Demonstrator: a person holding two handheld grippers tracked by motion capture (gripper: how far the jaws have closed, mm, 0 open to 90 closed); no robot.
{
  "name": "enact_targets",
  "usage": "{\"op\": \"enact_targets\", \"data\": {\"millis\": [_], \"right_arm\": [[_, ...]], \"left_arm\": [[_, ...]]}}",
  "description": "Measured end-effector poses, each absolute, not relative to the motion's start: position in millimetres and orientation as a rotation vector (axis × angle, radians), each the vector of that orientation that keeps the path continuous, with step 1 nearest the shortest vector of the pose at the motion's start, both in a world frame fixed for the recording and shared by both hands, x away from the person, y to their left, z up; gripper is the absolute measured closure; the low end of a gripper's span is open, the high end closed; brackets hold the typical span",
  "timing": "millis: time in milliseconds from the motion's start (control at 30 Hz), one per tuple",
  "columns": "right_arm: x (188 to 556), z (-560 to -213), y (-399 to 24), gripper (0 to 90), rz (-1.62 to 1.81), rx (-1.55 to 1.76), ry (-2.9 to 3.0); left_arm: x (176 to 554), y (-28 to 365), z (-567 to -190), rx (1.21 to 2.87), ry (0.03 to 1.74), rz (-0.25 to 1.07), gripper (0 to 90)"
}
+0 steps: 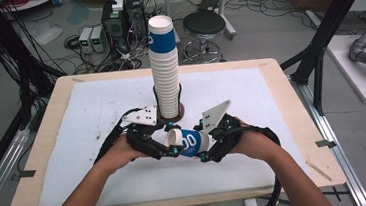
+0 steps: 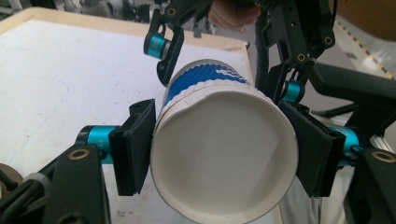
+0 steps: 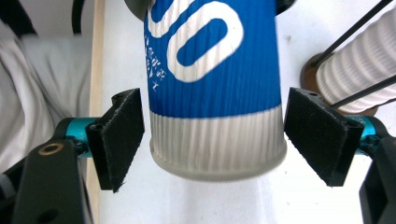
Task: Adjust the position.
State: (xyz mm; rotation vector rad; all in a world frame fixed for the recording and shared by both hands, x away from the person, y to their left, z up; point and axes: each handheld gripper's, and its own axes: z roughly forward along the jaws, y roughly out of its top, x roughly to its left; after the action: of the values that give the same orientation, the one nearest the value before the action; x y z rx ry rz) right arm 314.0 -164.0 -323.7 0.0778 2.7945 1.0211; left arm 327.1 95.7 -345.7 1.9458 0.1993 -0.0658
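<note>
Paper cup (image 1: 190,142) handover, mid-air.
Left gripper (image 2: 219,154) clamps rim; right gripper (image 3: 215,140) released around base; blue print unreadable.

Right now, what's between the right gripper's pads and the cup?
Nothing. In the right gripper view a bare gap shows on each side between the pads and the blue-and-white paper cup. The left gripper clamps its rim end.
</note>
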Motion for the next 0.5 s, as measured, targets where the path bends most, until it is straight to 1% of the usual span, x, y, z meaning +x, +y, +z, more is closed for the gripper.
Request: {"op": "enact_targets", "data": {"millis": [300,500], "right_arm": [[315,-322,-185,21.0,1.338,0.232,2.707],[314,-330,-196,21.0,1.448,0.298,2.634]], "left_arm": [[328,110,-350,1.853,0.194,-0.052,30.4],[327,119,-352,1.809,0.198,-0.039,30.3]]}}
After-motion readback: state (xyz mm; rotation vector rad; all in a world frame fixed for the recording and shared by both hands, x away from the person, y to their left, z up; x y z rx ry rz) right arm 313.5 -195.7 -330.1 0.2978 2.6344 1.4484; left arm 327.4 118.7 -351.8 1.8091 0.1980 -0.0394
